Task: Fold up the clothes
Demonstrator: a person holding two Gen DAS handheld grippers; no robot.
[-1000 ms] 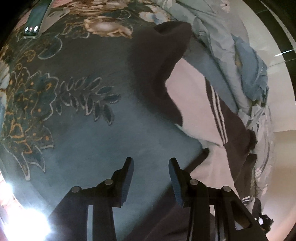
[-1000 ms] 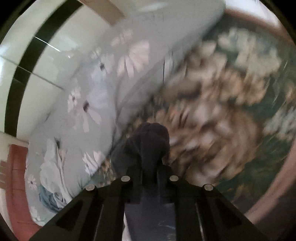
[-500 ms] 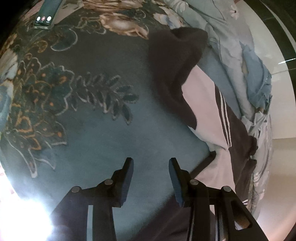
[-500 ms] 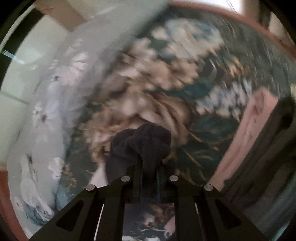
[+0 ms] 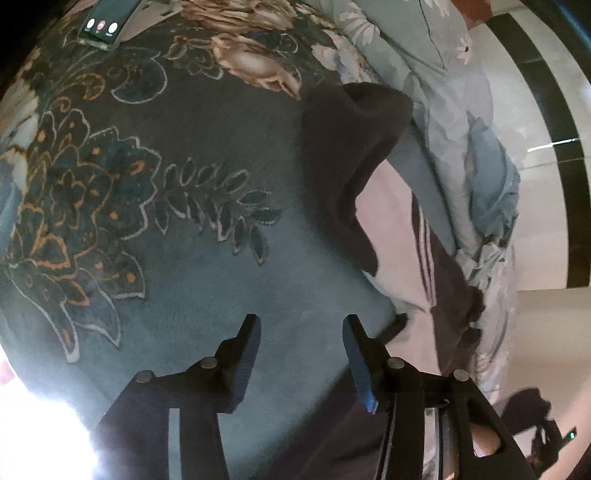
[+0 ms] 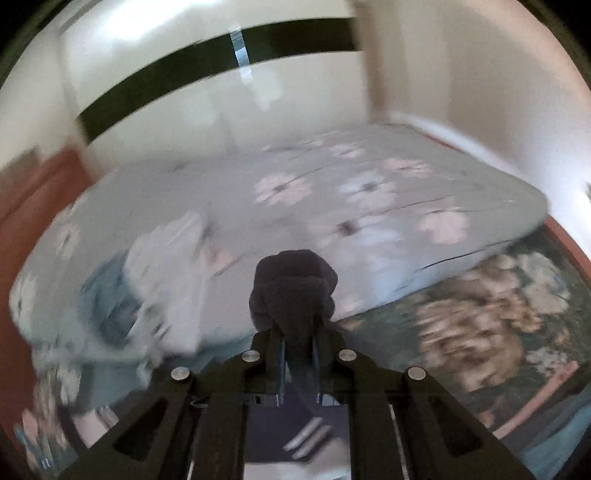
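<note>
The garment (image 5: 391, 236), a white-and-dark piece with striped trim, lies partly spread on the dark floral blanket (image 5: 184, 258), one dark section (image 5: 347, 155) turned up and over its white panel, its far side against the pale flowered bedding (image 5: 454, 122). A bunched dark end of the fabric (image 6: 295, 291) is clamped between the closed jaws of the right gripper (image 6: 298, 354), held above the bed; the right wrist view is blurred, so the cloth's lie below it cannot be read. The left gripper (image 5: 301, 347) hovers over bare blanket just beside the garment's near edge, its jaws opening with nothing between them. A phone (image 5: 105, 22) lies at the blanket's far edge. Judged from this, folding is at an early stage: no flat, squared fold is visible, and smoothing and the remaining folds appear left to do.
</note>
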